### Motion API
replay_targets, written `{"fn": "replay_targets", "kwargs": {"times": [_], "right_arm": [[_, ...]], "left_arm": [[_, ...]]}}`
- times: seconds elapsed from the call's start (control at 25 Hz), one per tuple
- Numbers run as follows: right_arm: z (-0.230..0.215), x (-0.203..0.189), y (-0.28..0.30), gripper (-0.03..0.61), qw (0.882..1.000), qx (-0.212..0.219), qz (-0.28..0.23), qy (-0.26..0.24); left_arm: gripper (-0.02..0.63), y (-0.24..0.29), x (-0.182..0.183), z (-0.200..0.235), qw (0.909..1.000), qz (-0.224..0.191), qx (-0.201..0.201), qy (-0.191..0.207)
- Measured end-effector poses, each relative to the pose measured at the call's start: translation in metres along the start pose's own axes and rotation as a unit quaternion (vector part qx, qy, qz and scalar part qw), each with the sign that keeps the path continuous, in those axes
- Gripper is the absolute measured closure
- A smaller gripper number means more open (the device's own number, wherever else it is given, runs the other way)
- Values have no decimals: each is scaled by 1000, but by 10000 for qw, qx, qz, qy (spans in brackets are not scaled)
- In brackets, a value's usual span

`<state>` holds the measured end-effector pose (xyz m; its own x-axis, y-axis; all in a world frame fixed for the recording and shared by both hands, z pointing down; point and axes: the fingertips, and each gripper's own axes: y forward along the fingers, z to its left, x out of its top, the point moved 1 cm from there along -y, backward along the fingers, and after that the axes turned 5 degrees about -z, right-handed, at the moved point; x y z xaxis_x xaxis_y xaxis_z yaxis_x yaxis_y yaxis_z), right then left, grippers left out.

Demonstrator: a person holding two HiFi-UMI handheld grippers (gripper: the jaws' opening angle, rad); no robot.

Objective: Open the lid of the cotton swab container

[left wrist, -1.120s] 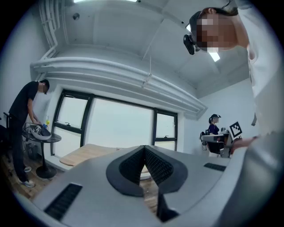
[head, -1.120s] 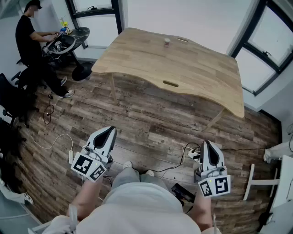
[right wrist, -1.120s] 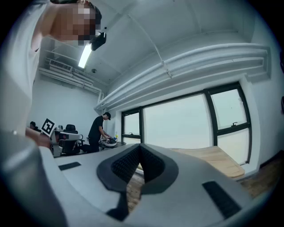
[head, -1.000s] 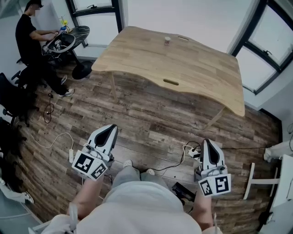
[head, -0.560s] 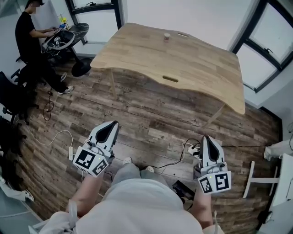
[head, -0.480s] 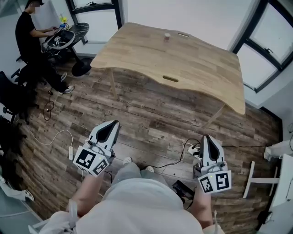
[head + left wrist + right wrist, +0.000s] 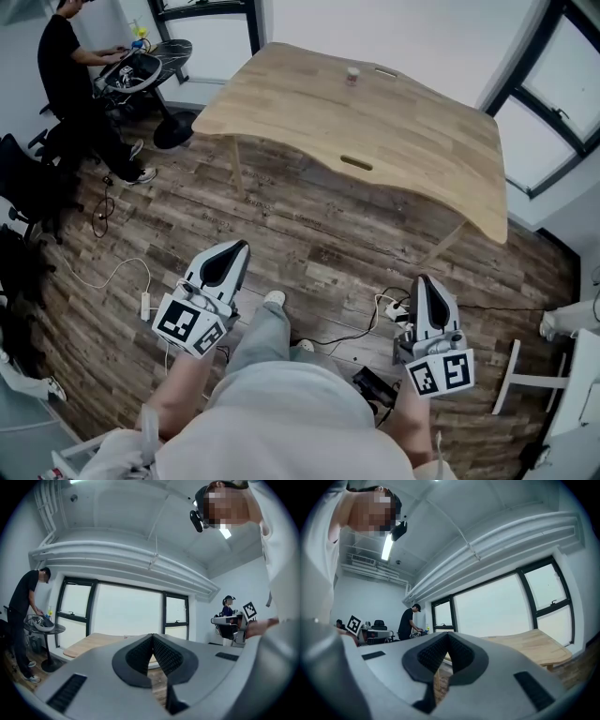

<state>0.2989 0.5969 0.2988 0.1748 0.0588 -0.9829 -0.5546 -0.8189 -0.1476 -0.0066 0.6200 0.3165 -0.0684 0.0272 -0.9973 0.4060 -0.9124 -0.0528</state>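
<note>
The jaws of the left gripper [image 7: 152, 637] are seen fully closed in the left gripper view, pad against pad, with nothing held between them. The jaws of the right gripper [image 7: 447, 635] are likewise seen pressed together and empty in the right gripper view. Nothing is touched by either; both are held level over the floor [image 7: 309, 234], side by side and apart. Two grippers are counted, each fitted with one marker cube [image 7: 187, 323]. One container [image 7: 352, 76] is found, upright near the far edge of the one table [image 7: 412, 150], well apart from both grippers; whether it is open cannot be told at this size. One person in black [image 7: 67, 70] is seen at a round stand [image 7: 141, 70], and a second person [image 7: 228, 607] is shown far off in the left gripper view. Cables [image 7: 108, 281] are strewn on the floor
</note>
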Motion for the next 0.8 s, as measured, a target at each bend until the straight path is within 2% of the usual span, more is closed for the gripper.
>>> {"fn": "replay_targets", "kwargs": {"times": [0.4, 0.8], "right_arm": [[-6, -8, 34, 563, 10000, 3, 63, 40], [-17, -6, 98, 563, 10000, -53, 11, 28]], "left_arm": [[601, 25, -6, 24, 10000, 9, -26, -39], [601, 88, 4, 68, 9996, -59, -287, -36]]}}
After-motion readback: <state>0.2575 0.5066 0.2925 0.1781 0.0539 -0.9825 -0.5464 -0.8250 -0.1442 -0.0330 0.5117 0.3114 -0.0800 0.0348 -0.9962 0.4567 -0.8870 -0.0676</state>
